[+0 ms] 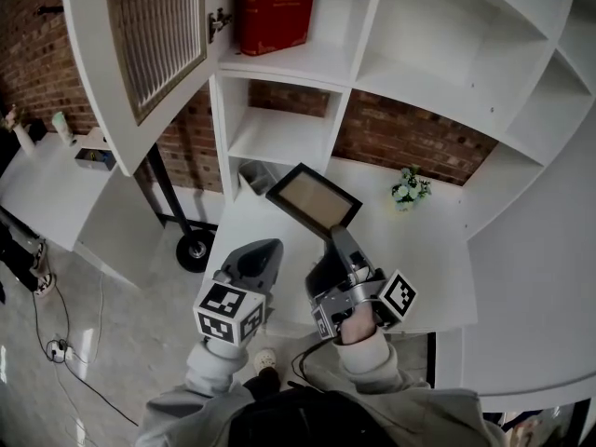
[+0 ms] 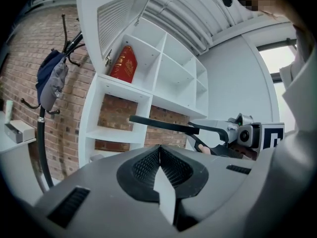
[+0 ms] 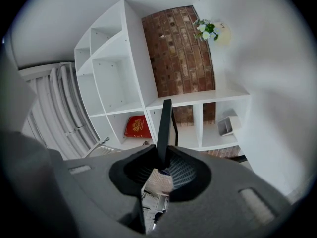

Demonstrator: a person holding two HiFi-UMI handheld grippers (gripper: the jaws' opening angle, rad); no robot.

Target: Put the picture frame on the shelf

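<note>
A dark picture frame [image 1: 312, 198] with a tan inner panel hangs in the air in front of the white shelf unit [image 1: 279, 138]. My right gripper [image 1: 337, 238] is shut on its lower corner. In the right gripper view the frame [image 3: 165, 125] stands edge-on between the pads, with the gripper [image 3: 161, 165] clamped on it. My left gripper [image 1: 268, 250] floats just left of the right one, shut and holding nothing. The left gripper view shows its pads [image 2: 171, 170] meeting, the frame [image 2: 161, 124] as a thin dark bar and the right gripper [image 2: 237, 133] beyond.
A red book [image 1: 275, 7] stands in an upper compartment beside an open louvred door [image 1: 154, 26]. A small grey bin [image 1: 253, 175] sits in a lower compartment. A flower posy [image 1: 408, 191] stands on the white tabletop [image 1: 438, 268]. A coat stand with a blue bag [image 2: 52, 83] is at left.
</note>
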